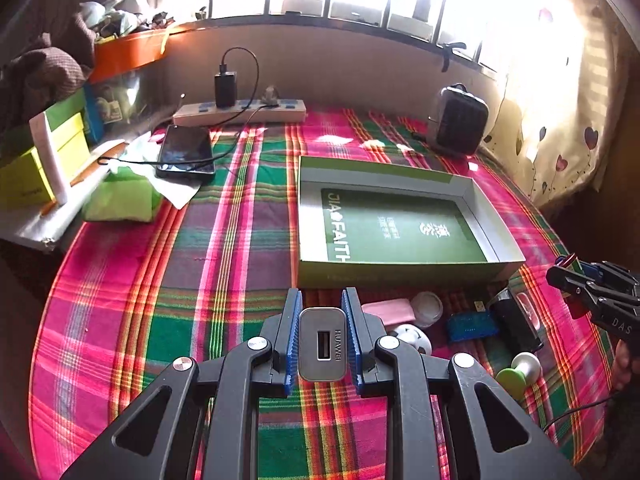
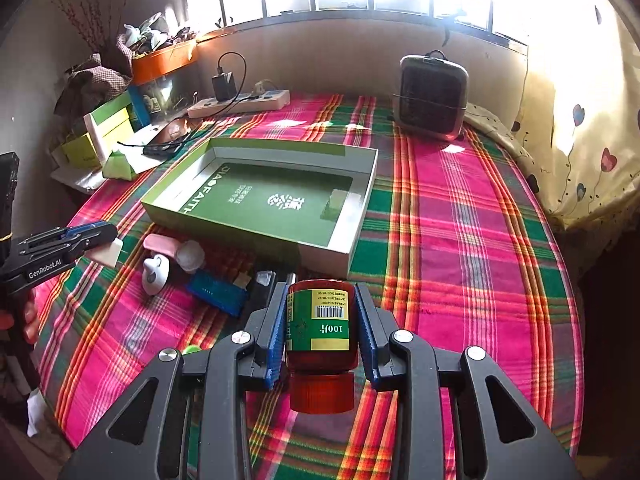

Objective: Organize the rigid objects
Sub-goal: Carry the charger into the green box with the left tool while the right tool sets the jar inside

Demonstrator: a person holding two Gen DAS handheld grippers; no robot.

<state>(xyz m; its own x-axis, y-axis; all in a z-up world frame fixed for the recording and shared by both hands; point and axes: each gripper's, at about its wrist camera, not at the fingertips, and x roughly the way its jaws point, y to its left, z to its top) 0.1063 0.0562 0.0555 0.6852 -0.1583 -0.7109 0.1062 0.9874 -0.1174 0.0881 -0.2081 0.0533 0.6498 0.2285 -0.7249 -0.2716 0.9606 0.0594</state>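
Note:
My left gripper (image 1: 322, 294) is shut on a white Huawei USB charger (image 1: 322, 344), its port facing up, held above the plaid cloth. In the right wrist view, my right gripper (image 2: 321, 286) is shut on a red bottle (image 2: 320, 328) with a green and yellow label, its cap toward the camera. An open green shallow box (image 1: 400, 268) (image 2: 362, 208) lies just beyond both, nothing inside it. Loose items lie before the box: a pink block (image 1: 388, 307), a small white jar (image 1: 427, 308), a blue piece (image 1: 472, 326), a black device (image 1: 516, 324).
At the back stand a power strip (image 1: 240, 112) with a black plug, a phone (image 1: 186, 152) on a cable, and a small heater (image 2: 432, 96). Yellow-green boxes (image 1: 40, 160) crowd the left side. A curtain (image 2: 580, 140) hangs at the right. A hand (image 2: 28, 316) holds the left gripper.

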